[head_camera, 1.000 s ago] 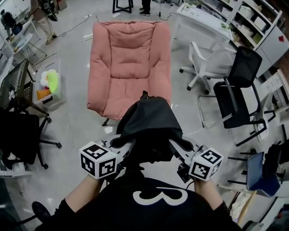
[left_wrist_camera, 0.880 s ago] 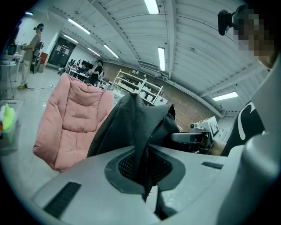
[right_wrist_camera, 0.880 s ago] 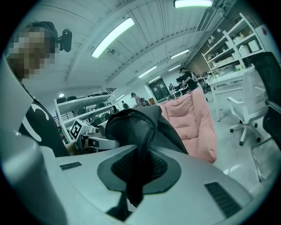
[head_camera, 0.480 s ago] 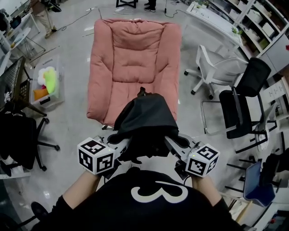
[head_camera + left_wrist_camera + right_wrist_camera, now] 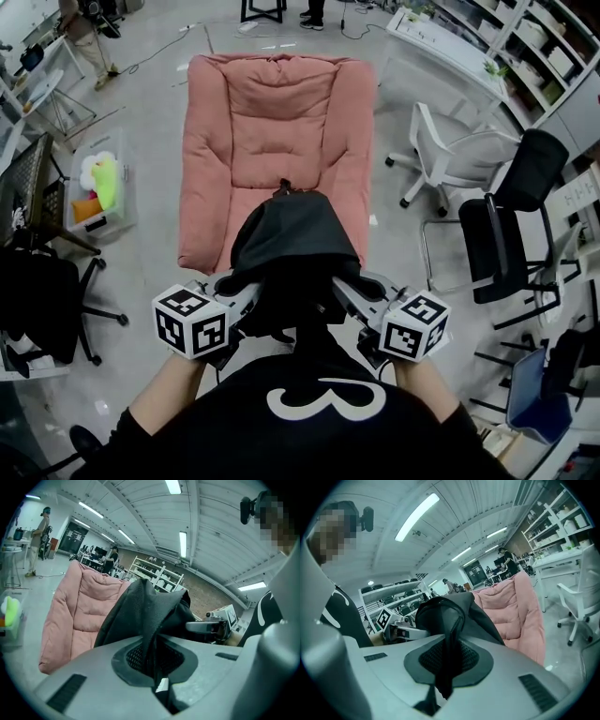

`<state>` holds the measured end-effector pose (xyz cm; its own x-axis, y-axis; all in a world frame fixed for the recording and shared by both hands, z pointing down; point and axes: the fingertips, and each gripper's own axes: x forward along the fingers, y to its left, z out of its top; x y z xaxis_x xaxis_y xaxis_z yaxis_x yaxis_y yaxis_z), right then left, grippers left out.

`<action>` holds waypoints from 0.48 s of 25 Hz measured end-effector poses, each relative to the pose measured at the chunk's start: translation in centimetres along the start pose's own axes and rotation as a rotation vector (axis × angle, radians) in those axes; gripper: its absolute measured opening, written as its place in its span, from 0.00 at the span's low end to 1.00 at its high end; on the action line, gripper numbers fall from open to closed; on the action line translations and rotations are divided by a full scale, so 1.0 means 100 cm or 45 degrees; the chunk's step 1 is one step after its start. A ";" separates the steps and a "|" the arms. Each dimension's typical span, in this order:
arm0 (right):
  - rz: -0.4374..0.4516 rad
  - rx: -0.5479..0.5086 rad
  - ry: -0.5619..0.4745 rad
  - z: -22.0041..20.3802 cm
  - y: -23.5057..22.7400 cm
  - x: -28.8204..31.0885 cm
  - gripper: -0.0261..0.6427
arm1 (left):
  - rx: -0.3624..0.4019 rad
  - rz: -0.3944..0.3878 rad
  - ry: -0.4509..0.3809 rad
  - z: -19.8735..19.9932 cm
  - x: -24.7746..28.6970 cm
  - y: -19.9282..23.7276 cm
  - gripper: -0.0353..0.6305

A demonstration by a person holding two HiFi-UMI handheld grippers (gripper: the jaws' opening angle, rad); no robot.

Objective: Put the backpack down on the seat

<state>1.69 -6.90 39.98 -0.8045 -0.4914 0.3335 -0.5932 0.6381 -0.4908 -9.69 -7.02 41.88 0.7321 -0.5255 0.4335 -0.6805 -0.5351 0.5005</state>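
Not done yet, roughly halfway. Grab part looks sorted: backpack [image 5: 295,246] up off the floor, pinched from both sides. Left gripper [image 5: 157,670] squeezed tight on a fold of the black fabric, with that fold running right down between the fingers [image 5: 84,677]. Same story on the right gripper [image 5: 444,667], closed on a dark strip of the bag that dangles a little below the grip. No daylight between the fingers on either side.

Bulk of the bag bunched up just ahead of and above both sets of fingers, slung between them. Pink seat [image 5: 281,103] straight out past the fingertips, close. From the head view the bag's far edge overlaps the seat's front lip. Can't tell from that steep angle whether the bottom already touches the cushion or hangs just short of it, though leaning towards not resting.

Left to do: push the bag further forward over the cushion, lower until the seat takes the weight, then open both grips and pull back.
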 end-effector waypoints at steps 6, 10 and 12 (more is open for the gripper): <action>0.061 0.045 0.055 0.023 -0.048 0.027 0.08 | -0.022 0.078 0.024 0.029 0.038 0.029 0.07; 0.087 0.075 0.078 0.036 -0.083 0.047 0.08 | -0.045 0.151 0.032 0.045 0.067 0.051 0.07; 0.102 0.067 0.096 0.043 -0.098 0.056 0.08 | -0.057 0.181 0.030 0.055 0.078 0.061 0.07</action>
<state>3.13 -18.49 43.17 -0.8505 -0.3924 0.3503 -0.5260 0.6409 -0.5591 -8.27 -18.01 44.23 0.6294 -0.5780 0.5193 -0.7756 -0.4264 0.4654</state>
